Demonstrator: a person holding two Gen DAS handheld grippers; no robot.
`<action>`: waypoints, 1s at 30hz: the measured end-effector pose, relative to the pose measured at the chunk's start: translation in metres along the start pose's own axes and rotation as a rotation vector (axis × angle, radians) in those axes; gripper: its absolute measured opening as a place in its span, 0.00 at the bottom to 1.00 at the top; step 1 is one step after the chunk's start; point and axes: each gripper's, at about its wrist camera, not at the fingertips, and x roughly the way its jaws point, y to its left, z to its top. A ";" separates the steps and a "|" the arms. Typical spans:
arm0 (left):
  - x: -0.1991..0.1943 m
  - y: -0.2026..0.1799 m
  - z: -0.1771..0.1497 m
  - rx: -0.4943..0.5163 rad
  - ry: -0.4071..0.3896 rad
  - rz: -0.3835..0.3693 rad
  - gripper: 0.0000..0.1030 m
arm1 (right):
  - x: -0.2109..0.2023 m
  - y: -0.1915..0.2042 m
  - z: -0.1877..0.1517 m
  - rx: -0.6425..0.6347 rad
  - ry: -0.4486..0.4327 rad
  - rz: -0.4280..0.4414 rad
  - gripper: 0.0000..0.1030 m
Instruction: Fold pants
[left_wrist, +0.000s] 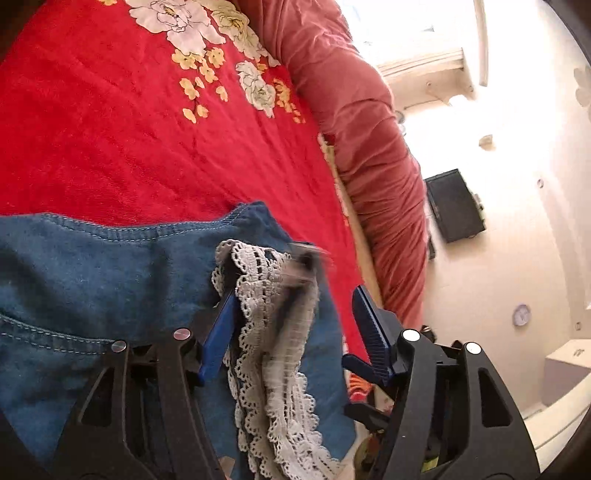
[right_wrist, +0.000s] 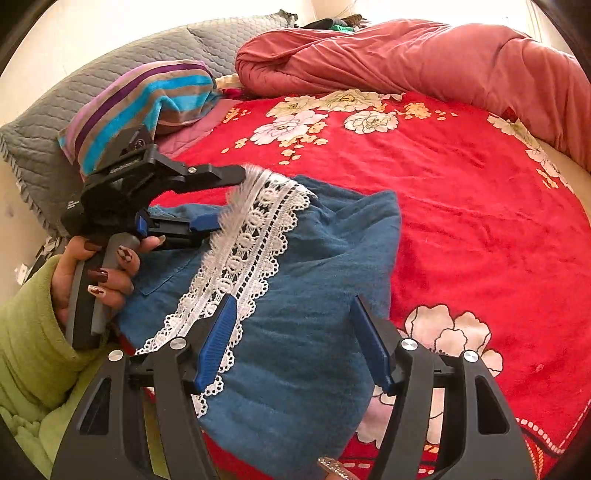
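Blue denim pants (right_wrist: 314, 295) lie bunched on the red floral blanket, with a white lace trim (right_wrist: 243, 251) running across them. My right gripper (right_wrist: 293, 301) hovers just over the pants with its jaws wide apart, the left pad beside the lace, and grips nothing. My left gripper (right_wrist: 229, 197), held by a hand in a green sleeve, stands open at the lace's far end. In the left wrist view the lace (left_wrist: 273, 369) hangs loose and blurred between the spread fingers of my left gripper (left_wrist: 295, 295), leaning on the left pad over the pants (left_wrist: 92, 277).
The red floral blanket (right_wrist: 461, 206) covers the bed. A rolled pink quilt (right_wrist: 406, 55) lies along its far side, with grey pillows (right_wrist: 92, 85) and a striped pillow (right_wrist: 147, 103) at the left. The bed's edge drops to a pale floor with a black box (left_wrist: 456, 205).
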 end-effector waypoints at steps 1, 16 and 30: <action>0.003 -0.003 0.000 0.014 0.004 0.018 0.53 | 0.000 0.000 0.000 0.002 -0.001 0.002 0.61; -0.004 -0.044 0.007 0.241 -0.047 0.260 0.07 | 0.002 0.000 0.019 -0.038 -0.036 -0.030 0.61; -0.005 -0.043 -0.014 0.314 -0.003 0.477 0.46 | 0.009 0.008 0.005 -0.069 0.030 -0.064 0.66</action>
